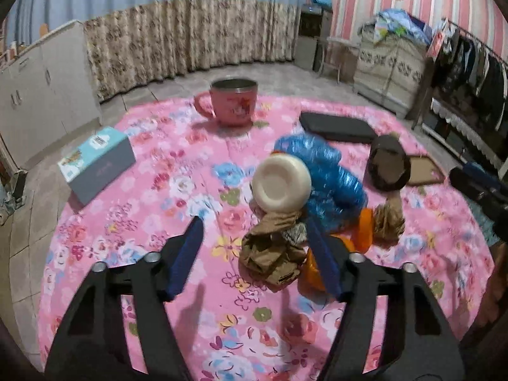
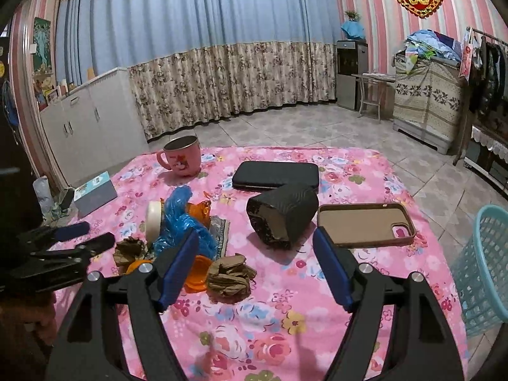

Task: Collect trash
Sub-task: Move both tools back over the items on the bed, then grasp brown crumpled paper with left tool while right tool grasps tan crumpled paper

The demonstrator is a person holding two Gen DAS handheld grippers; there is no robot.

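A heap of trash lies mid-table: a crumpled brown paper (image 1: pixel 270 254), a blue plastic bag (image 1: pixel 324 177), orange plastic (image 1: pixel 365 231), a white tape roll (image 1: pixel 282 184) and a second brown crumple (image 1: pixel 389 222). My left gripper (image 1: pixel 254 225) stands open just short of the near brown paper, which shows between its blue fingers without touching the pads. In the right wrist view the left gripper (image 2: pixel 95 235) sits left of the heap. My right gripper (image 2: pixel 256 236) is open with nothing in it, a brown crumple (image 2: pixel 230 274) low left of it and a torn dark box (image 2: pixel 282 219) ahead.
On the pink floral tablecloth (image 2: pixel 285 317) stand a pink mug (image 2: pixel 182 155), a black flat case (image 2: pixel 274 174), a brown phone case (image 2: pixel 365 223) and a grey-teal box (image 2: pixel 95 192). A teal mesh basket (image 2: pixel 485 266) stands off the table's right edge. White cabinets line the left wall.
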